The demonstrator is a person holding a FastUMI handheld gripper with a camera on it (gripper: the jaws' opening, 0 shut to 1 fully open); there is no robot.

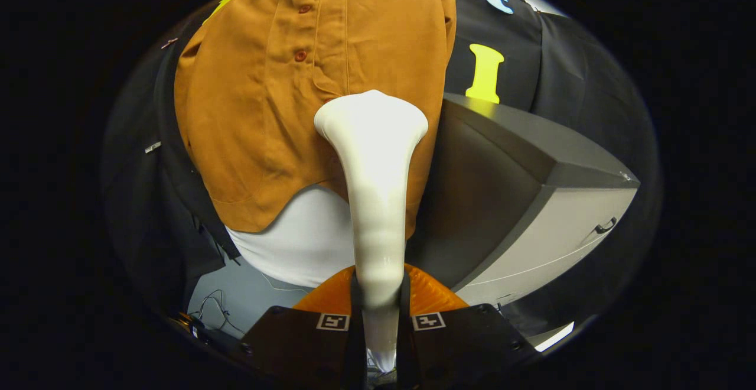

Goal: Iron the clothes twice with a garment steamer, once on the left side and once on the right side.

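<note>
Gripper (378, 301) fingers clamped on the white garment steamer (374, 189) handle; its head meets the orange shirt (266, 112) low, right of the buttons (hung over a white underlayer). Risk: head snagging the hem, bunching fabric.
</note>
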